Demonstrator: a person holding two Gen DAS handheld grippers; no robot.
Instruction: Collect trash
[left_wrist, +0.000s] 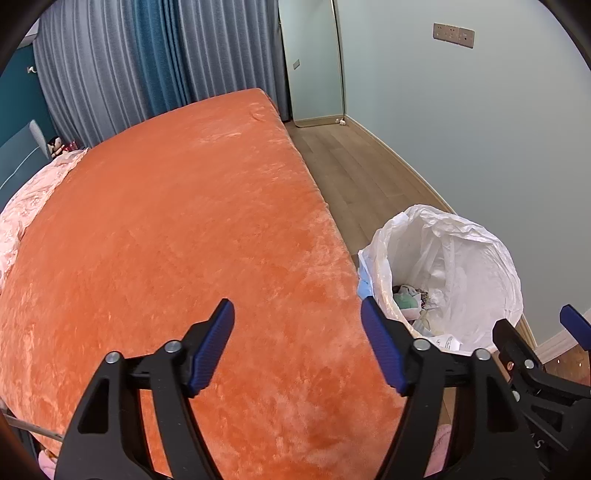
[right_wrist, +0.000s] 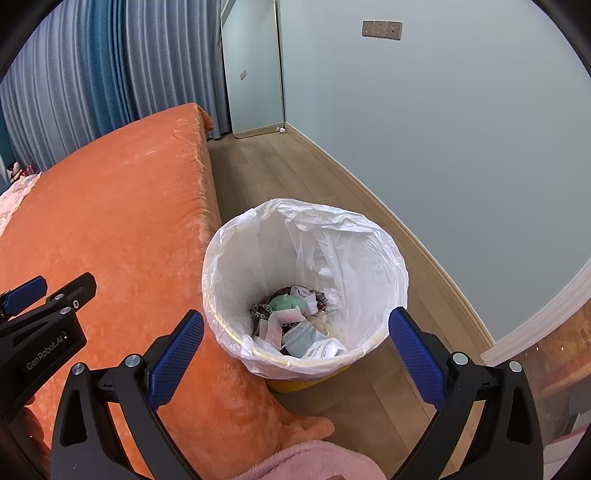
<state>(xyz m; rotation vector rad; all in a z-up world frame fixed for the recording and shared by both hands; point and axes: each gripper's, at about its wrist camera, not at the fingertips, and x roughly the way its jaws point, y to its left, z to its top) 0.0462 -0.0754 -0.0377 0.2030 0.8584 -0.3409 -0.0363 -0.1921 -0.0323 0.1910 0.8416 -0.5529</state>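
Where the floor (right_wrist: 295, 173) runs between bed and wall, spans the left of both views: bed (left_wrist: 177, 240) under an orange plush cover, near to far, with a pink quilt (left_wrist: 33, 199) bunched at its far left edge. Behind the bed, far: grey and blue curtains (left_wrist: 147, 59), and right of them a tall mirror (left_wrist: 314, 62) leaning at the corner. On the right, a pale wall (right_wrist: 461, 147) with a socket plate (right_wrist: 381, 29) high up.

Just beside the bed's right edge, on the floor: a yellow bin (right_wrist: 303, 291) lined with a white bag (right_wrist: 258, 236) folded over its rim. Inside, at the bottom: the trash (right_wrist: 295, 317), a heap of crumpled paper, tissue, a green lump and a printed slip, all loose and touching one another.

Over the near part of the bed: left gripper (left_wrist: 297, 343), jaws spread wide, nothing between its blue pads (left_wrist: 210, 350). Over the near rim of the bin: right gripper (right_wrist: 295, 350), jaws likewise spread wide, holding nothing. Near bottom of the right view, a fold of pink cloth (right_wrist: 314, 461).
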